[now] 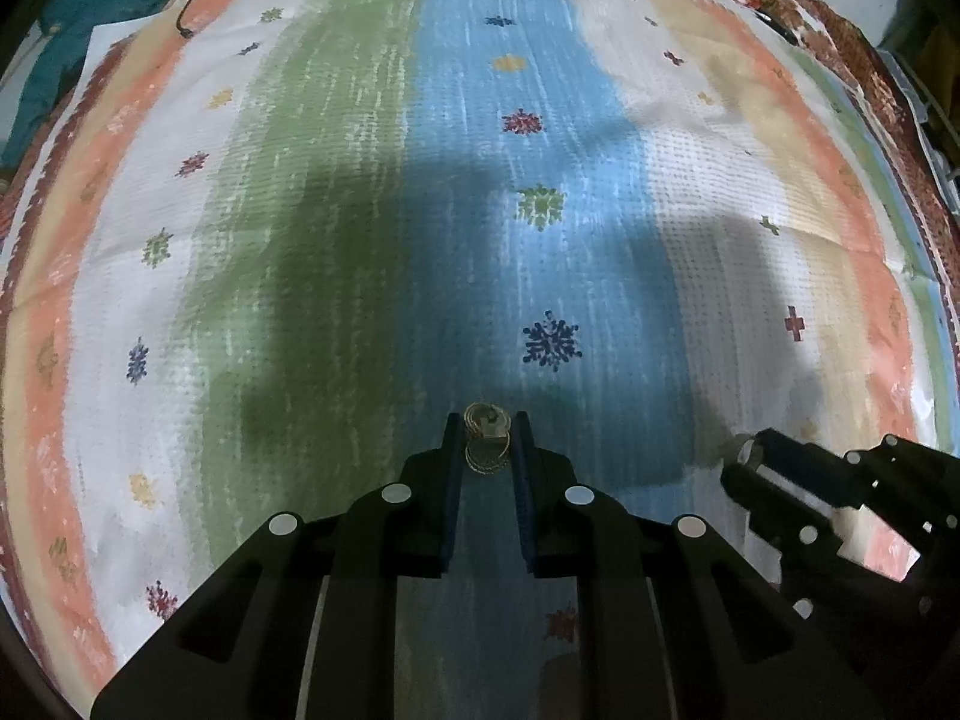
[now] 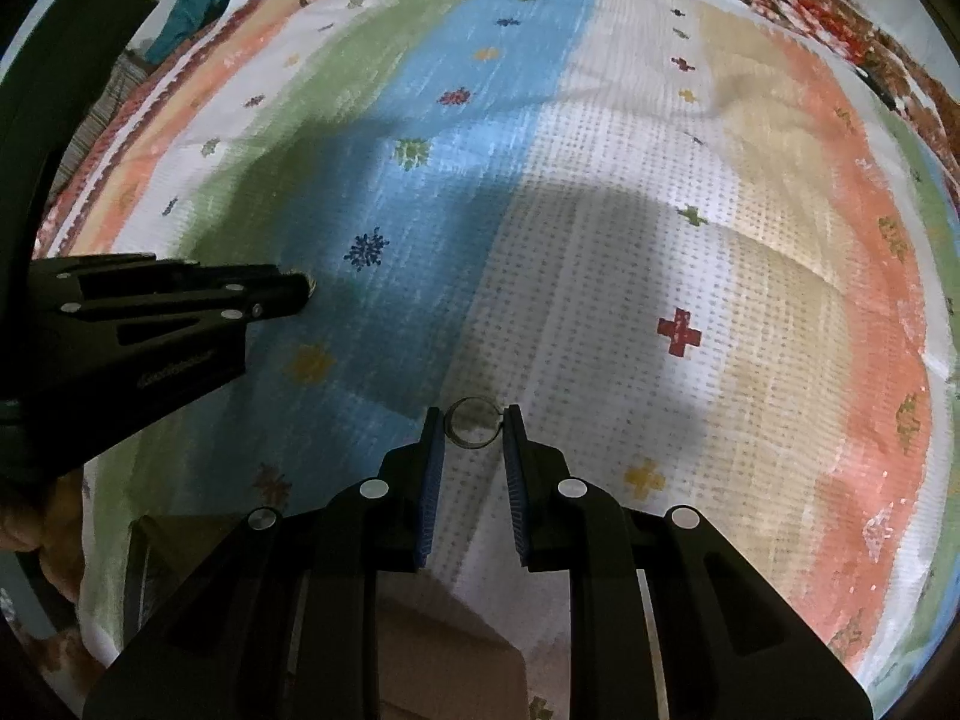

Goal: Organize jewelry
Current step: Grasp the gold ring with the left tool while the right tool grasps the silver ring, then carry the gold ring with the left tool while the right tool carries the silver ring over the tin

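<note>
In the left wrist view my left gripper [image 1: 487, 432] is shut on a small bundle of gold-coloured jewelry [image 1: 487, 439], thin rings or hoops pinched between the fingertips above the striped cloth [image 1: 360, 180]. In the right wrist view my right gripper [image 2: 474, 420] is shut on a plain silver ring [image 2: 474, 423], held by its sides above the white stripe. The right gripper also shows at the left wrist view's lower right [image 1: 744, 456], with the ring faintly visible at its tip. The left gripper shows at the right wrist view's left [image 2: 300, 291].
The striped cloth [image 2: 600, 210] with small flower and cross prints covers the whole surface. A teal fabric [image 1: 72, 30] lies beyond its far left edge. A thin black cable [image 1: 186, 18] runs across the far edge. A brown cardboard piece [image 2: 432, 648] sits under the right gripper.
</note>
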`<state>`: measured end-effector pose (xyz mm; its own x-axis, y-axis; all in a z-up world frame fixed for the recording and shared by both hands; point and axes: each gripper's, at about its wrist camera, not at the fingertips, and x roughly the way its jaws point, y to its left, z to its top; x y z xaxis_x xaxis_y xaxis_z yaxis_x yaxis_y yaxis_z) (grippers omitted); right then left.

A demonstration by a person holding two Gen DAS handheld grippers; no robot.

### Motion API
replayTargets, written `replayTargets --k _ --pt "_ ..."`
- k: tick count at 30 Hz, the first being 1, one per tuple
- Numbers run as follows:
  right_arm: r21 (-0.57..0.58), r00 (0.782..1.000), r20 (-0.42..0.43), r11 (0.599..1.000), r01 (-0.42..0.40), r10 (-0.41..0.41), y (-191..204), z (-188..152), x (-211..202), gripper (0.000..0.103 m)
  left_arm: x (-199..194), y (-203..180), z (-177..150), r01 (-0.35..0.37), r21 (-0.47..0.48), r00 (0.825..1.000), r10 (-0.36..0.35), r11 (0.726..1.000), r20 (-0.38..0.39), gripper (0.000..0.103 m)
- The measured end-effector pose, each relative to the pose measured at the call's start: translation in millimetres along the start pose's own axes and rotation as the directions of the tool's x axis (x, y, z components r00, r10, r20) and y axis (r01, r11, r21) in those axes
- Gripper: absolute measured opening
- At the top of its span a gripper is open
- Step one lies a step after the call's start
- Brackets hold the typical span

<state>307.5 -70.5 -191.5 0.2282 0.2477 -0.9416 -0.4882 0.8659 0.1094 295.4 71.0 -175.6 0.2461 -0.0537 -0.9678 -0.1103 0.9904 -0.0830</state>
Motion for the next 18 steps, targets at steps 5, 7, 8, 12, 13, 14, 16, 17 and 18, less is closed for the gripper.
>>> replayTargets --k 5,7,8,12,13,14,16,17,18 --pt "0.012 1.000 0.021 1.000 0.004 -0.005 -3 -3 -9 0.021 -12 -4 -7 0.012 -0.001 1.000 -0.012 1.000 0.016 0.015" --pt "0.018 1.000 0.025 1.000 -0.002 0.002 -5 -6 -14 0.021 -18 -5 -9 0.018 0.002 1.000 -0.018 1.000 0.022 0.015" --pt "0.022 1.000 0.025 1.000 -0.006 0.005 -6 -7 -15 0.021 -20 -6 -9 0.020 0.003 0.999 -0.020 1.000 0.025 0.015" --pt "0.019 0.999 0.037 1.000 -0.001 0.000 -5 -10 -22 0.021 -26 -12 -9 0.025 0.008 0.999 -0.025 1.000 0.040 0.015" --pt "0.021 0.999 0.041 1.000 0.000 0.000 -5 -10 -24 0.021 -28 -15 -10 0.025 0.010 0.999 -0.026 1.000 0.043 0.015" --pt "0.022 0.999 0.045 1.000 0.001 -0.002 -5 -11 -27 0.021 -29 -16 -11 0.027 0.012 0.999 -0.027 1.000 0.046 0.015" --pt "0.021 0.999 0.053 1.000 0.008 -0.009 -5 -12 -30 0.021 -32 -22 -13 0.029 0.016 0.998 -0.030 0.999 0.051 0.015" --pt "0.019 0.998 0.056 1.000 0.012 -0.014 -5 -13 -32 0.021 -34 -24 -13 0.029 0.019 0.998 -0.030 0.999 0.054 0.015" --pt "0.019 0.998 0.061 1.000 0.016 -0.017 -5 -14 -34 0.021 -36 -26 -14 0.029 0.023 0.998 -0.030 0.999 0.058 0.015"
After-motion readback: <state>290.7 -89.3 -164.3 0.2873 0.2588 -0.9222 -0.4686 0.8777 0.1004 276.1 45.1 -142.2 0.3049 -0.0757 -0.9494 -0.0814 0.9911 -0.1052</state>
